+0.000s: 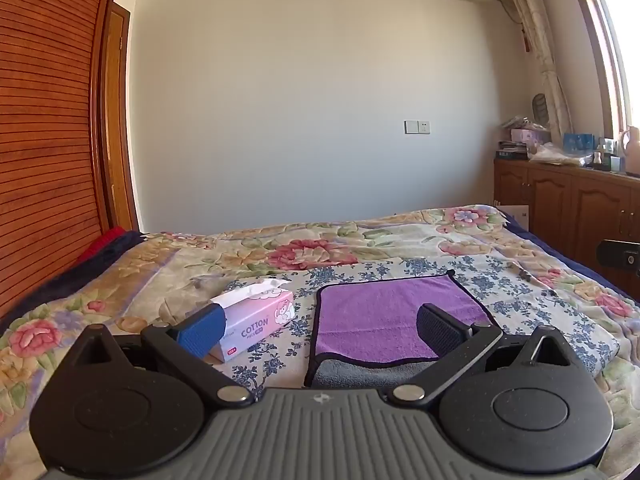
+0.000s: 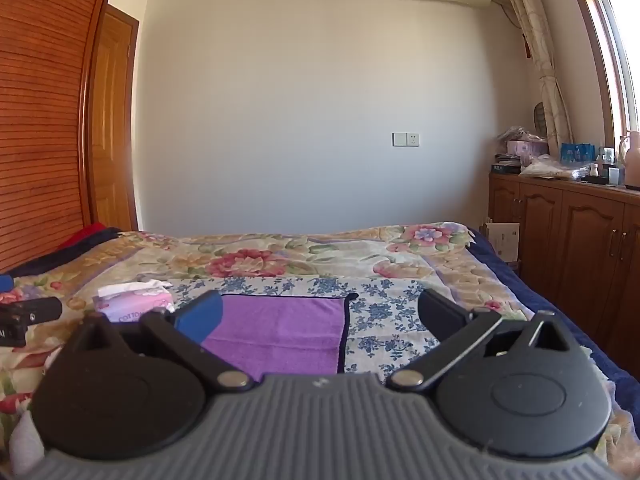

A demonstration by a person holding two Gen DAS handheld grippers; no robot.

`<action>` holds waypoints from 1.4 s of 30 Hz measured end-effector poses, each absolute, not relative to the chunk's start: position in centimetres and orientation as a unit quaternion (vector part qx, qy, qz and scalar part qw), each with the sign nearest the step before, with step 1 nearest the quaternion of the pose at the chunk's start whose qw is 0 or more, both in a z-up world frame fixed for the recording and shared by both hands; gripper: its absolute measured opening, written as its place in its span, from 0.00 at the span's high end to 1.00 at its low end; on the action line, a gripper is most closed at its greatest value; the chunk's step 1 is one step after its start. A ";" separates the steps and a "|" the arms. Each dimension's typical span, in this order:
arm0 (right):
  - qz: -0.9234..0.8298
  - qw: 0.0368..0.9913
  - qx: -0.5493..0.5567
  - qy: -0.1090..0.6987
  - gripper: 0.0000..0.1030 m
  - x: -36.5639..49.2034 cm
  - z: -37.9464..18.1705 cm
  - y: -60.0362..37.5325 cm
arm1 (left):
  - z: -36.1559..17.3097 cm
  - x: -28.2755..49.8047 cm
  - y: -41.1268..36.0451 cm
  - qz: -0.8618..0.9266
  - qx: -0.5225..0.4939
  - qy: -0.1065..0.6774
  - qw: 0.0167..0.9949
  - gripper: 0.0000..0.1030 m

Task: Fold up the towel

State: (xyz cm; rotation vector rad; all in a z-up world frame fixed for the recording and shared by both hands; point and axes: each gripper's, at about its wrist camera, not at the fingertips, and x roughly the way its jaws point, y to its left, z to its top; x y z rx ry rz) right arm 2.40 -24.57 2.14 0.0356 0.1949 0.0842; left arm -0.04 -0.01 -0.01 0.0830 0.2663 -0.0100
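Note:
A purple towel (image 1: 384,316) with a dark edge lies flat on the flowered bedspread, its near edge turned over to show a grey underside (image 1: 360,374). It also shows in the right wrist view (image 2: 280,332). My left gripper (image 1: 320,328) is open and empty, held just before the towel's near edge. My right gripper (image 2: 320,316) is open and empty, above the towel's right edge. The right gripper's body shows at the right edge of the left wrist view (image 1: 620,254).
A pink tissue box (image 1: 256,320) lies left of the towel, also in the right wrist view (image 2: 136,304). The bed (image 1: 120,280) stands between a wooden wardrobe (image 1: 44,120) on the left and low wooden cabinets (image 2: 580,232) on the right.

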 end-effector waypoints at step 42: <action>0.041 0.994 0.017 0.098 0.00 2.3 2.1 -24.2 | 0.5 0.2 1.1 0.001 0.033 0.131 0.991 0.00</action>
